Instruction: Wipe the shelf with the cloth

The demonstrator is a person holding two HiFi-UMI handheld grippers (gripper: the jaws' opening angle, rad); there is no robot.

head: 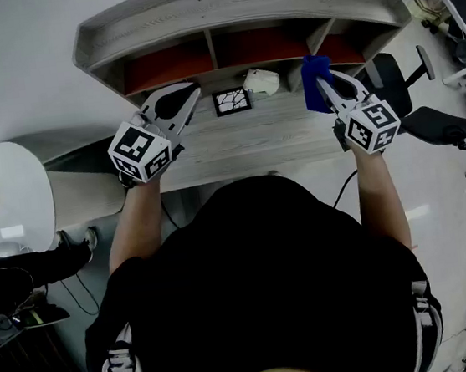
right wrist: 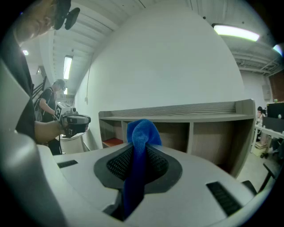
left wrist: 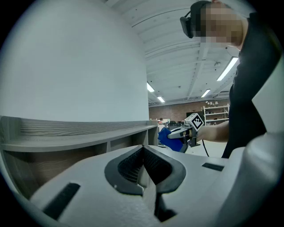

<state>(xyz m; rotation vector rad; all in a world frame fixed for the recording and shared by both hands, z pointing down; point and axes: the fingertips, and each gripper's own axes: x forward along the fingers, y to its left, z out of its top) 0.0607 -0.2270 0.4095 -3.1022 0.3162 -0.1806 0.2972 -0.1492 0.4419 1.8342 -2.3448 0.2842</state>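
Right tongs (head: pixel 326 85) are pinching the blue cloth (right wrist: pixel 142 131): a small tuft sticks out past the tips and the rest trails back through the jaws. Left tongs (left wrist: pixel 143 155) are pressed together with nothing in them, parked over the counter (head: pixel 212 154) in front of the shelf's (head: pixel 236 8) left bay. The cloth sits at the mouth of the right bay, just beside the divider (head: pixel 322 35); I can't tell whether it's touching wood yet. Main risk as I see it: with so little cloth ahead of the tips, the hard jaw ends could scrape the shelf instead of the fabric. Drag could also pull the narrow fold out of the pinch. Second risk: the white crumpled thing (head: pixel 261 80) and the crack-patterned tile (head: pixel 232 101) lie on the counter just left of the cloth, so a leftward sweep at counter level would likely shove them. Room: the bays are low under the top board, so there's little vertical slack, and the dividers cap each stroke's width. The counter's front edge is right at my body, so pull-back is short. Open side room is to the right, though an office chair (head: pixel 427 119) stands there off the counter. The round white table (head: pixel 11 200) on the left is well apart.
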